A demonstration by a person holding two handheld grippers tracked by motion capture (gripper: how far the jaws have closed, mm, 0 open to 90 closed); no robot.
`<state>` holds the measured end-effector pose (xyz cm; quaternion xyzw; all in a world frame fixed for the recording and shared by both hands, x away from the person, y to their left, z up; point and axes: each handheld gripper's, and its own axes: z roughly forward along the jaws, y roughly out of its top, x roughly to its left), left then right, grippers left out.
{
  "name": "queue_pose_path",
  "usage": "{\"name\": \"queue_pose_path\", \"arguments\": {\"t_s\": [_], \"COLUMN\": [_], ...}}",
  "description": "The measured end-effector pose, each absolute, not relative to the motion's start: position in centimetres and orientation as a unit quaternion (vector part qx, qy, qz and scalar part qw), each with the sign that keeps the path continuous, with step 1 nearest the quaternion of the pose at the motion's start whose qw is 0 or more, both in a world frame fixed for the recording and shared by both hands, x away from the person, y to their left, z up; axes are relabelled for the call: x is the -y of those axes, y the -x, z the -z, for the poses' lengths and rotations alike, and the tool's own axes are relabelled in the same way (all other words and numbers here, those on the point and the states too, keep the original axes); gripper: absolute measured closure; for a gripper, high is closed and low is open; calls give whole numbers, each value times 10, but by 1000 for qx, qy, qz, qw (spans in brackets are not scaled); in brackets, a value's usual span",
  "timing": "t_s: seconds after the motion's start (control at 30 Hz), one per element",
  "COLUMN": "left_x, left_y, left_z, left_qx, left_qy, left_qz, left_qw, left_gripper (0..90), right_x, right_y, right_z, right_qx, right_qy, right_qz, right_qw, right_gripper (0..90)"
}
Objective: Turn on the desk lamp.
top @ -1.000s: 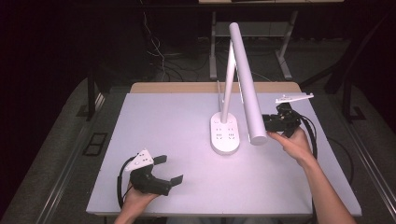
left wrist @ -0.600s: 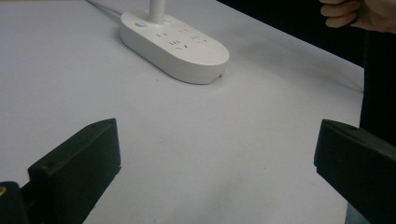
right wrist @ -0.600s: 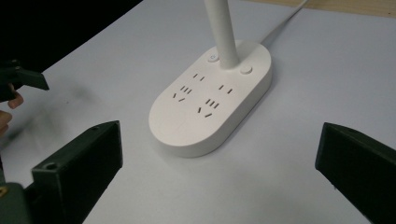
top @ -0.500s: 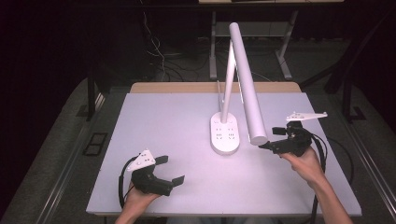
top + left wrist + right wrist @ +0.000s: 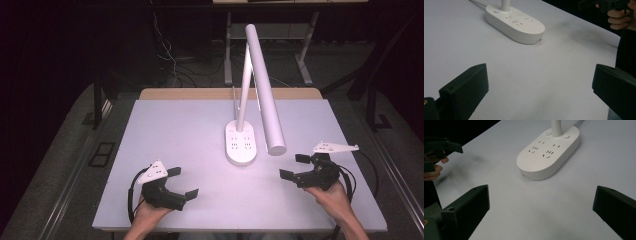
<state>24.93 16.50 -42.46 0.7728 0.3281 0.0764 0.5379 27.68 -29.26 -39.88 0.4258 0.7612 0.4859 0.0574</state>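
**Desk lamp between two empty grippers**

Nearest the viewer, the left gripper (image 5: 184, 182) rests low on the table (image 5: 175, 125), jaws apart and empty. The right gripper (image 5: 295, 166) has just been opening its jaws, nothing between them, and is the closer one to the lamp head (image 5: 265, 90), whose long axis runs front to back. The gripper views show the sockets on the lamp base (image 5: 549, 152); the high view shows the head.
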Motion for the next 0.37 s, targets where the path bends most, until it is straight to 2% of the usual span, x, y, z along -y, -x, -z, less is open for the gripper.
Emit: {"name": "queue_pose_path", "arguments": {"t_s": [0.37], "left_x": [-165], "left_y": [-253], "left_z": [425], "left_qx": [-328], "left_qy": [-774], "left_qz": [-74], "left_qw": [537], "left_gripper": [0], "right_x": [293], "right_y": [-256], "right_z": [414], "right_qx": [-756], "right_qy": [-433], "right_qz": [-488], "right_qw": [61], "right_gripper": [6]}}
